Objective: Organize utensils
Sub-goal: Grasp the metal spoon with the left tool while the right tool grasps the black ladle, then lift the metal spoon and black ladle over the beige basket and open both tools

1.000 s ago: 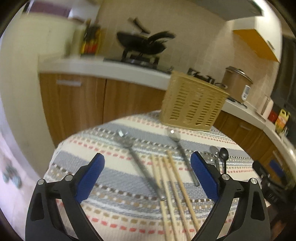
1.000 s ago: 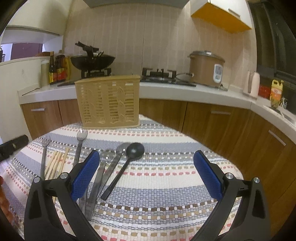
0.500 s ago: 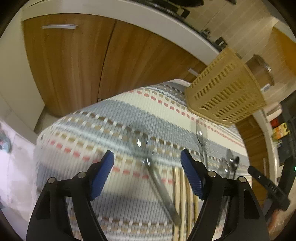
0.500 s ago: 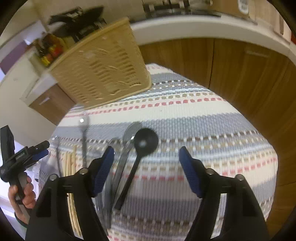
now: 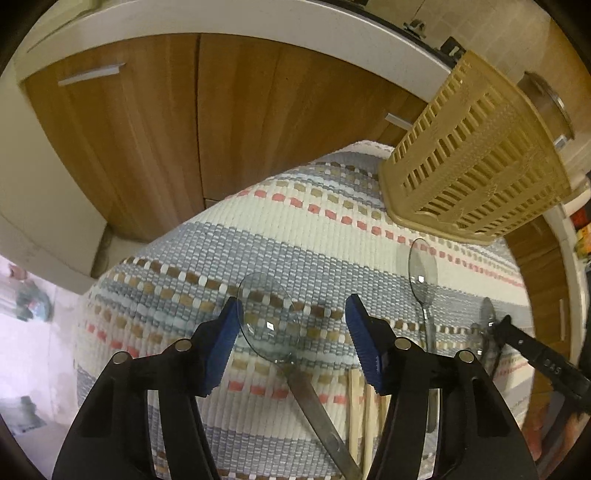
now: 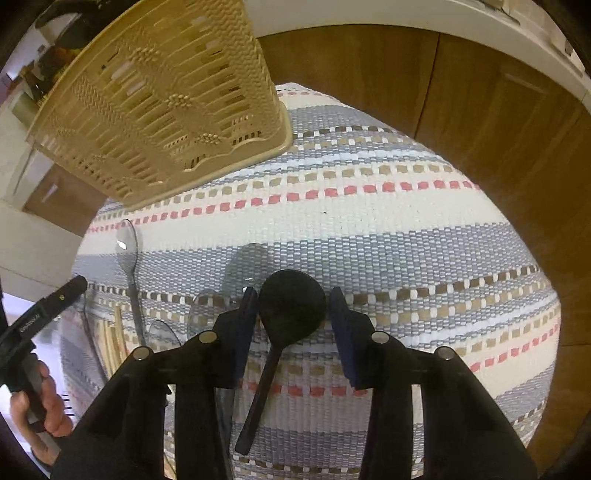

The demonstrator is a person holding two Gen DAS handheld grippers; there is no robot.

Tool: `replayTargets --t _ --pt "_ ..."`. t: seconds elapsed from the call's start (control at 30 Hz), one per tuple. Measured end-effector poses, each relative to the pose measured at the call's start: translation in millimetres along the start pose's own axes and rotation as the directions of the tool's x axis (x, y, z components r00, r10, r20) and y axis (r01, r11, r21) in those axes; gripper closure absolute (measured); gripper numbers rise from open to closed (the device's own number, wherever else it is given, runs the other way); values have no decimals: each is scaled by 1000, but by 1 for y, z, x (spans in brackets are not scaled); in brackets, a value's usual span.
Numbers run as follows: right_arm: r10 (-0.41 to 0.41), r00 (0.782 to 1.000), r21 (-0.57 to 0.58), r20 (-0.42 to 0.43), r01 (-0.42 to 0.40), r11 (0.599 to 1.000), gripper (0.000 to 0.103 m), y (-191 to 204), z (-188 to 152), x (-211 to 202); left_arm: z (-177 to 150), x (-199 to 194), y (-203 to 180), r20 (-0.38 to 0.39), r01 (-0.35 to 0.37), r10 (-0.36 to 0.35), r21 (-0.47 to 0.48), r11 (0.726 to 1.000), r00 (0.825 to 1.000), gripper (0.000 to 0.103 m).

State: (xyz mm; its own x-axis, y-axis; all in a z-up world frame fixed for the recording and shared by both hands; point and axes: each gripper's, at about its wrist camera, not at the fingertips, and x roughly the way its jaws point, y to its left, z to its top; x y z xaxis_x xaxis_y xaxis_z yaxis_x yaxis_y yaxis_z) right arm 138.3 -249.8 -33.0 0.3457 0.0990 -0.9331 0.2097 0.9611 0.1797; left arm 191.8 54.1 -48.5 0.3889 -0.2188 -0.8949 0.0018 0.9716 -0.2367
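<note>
In the left wrist view my left gripper (image 5: pixel 293 332) points down at a large metal spoon (image 5: pixel 267 321) lying on the striped cloth (image 5: pixel 295 229). Its bowl sits between the closing jaws. The left pad is at the bowl's rim and the right pad stands apart. In the right wrist view my right gripper (image 6: pixel 293 321) straddles the bowl of a black spoon (image 6: pixel 291 306). Those jaws are closing too, with a thin gap still on the right side. A tan slotted basket (image 5: pixel 476 162) (image 6: pixel 159 99) stands at the table's far side.
Another metal spoon (image 5: pixel 423 273) (image 6: pixel 127 240), wooden chopsticks (image 5: pixel 364 406) (image 6: pixel 110 339) and more metal spoons (image 6: pixel 207 310) lie between the two grippers. A hand (image 6: pixel 48 406) holds the left gripper's handle. Wooden cabinets (image 5: pixel 166 129) and a white counter (image 6: pixel 480 22) ring the round table.
Both grippers have tipped downward and come in close over the cloth. Their jaws have narrowed, the left around the large metal spoon's bowl, the right around the black spoon's bowl.
</note>
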Motion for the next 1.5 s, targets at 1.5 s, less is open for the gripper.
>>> replayTargets --t 1.5 --pt "76 462 -156 884 137 978 69 44 36 -211 38 -216 -143 771 27 -219 254 967 598 74"
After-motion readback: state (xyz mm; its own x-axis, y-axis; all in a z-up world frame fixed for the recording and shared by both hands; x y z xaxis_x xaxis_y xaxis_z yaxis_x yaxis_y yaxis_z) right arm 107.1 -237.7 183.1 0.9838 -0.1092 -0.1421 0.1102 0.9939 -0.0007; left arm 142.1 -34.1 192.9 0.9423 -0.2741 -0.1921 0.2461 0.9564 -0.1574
